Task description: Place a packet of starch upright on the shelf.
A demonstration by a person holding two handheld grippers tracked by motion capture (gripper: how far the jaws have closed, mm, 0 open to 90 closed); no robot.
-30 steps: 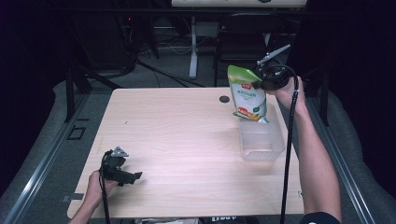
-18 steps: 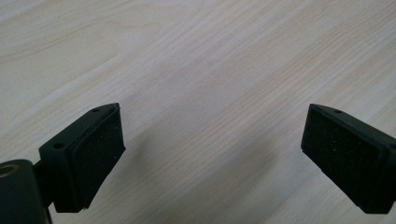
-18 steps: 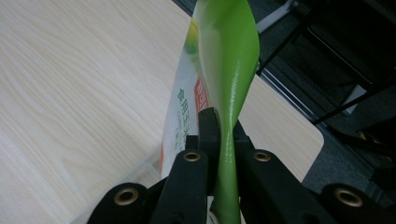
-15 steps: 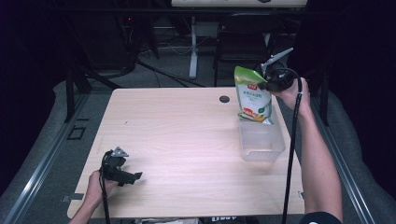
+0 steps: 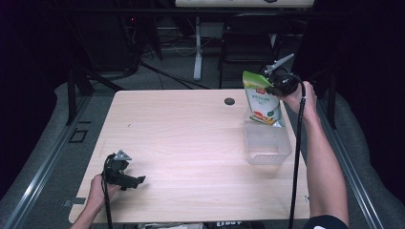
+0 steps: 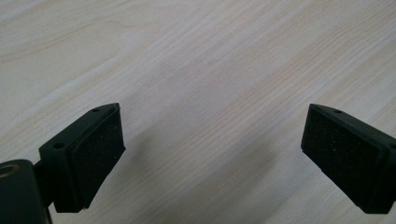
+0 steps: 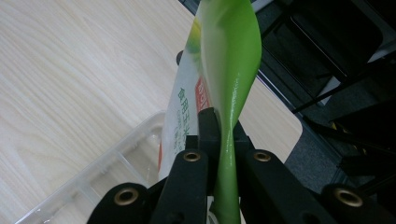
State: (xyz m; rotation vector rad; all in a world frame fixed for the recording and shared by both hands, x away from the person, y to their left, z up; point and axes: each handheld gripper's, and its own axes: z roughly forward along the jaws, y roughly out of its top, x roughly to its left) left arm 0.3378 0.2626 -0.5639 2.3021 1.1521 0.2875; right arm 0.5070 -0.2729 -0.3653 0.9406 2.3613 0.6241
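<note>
A green and white pouch point(image 5: 261, 101) hangs over the far end of a clear plastic box point(image 5: 267, 141) at the table's right side, its bottom edge dipping into the box. My right gripper point(image 5: 273, 84) is shut on the pouch's upper right edge. In the right gripper view the jaws pinch the green pouch point(image 7: 223, 88) above the clear plastic box point(image 7: 116, 158). My left gripper point(image 5: 134, 181) rests low over the table's near left corner, held by a hand. In the left gripper view its pads point(image 6: 95, 158) stand wide apart over bare wood, so it is open.
The light wooden table point(image 5: 191, 143) has a small dark grommet point(image 5: 229, 101) near its far edge. Beyond the table are a chair, desk legs and cables in the dark. A cable point(image 5: 295, 162) trails down along the right forearm.
The right gripper has carried the pouch a little to the right and lower, so it now hangs over the box's far end. The left gripper has stayed put.
</note>
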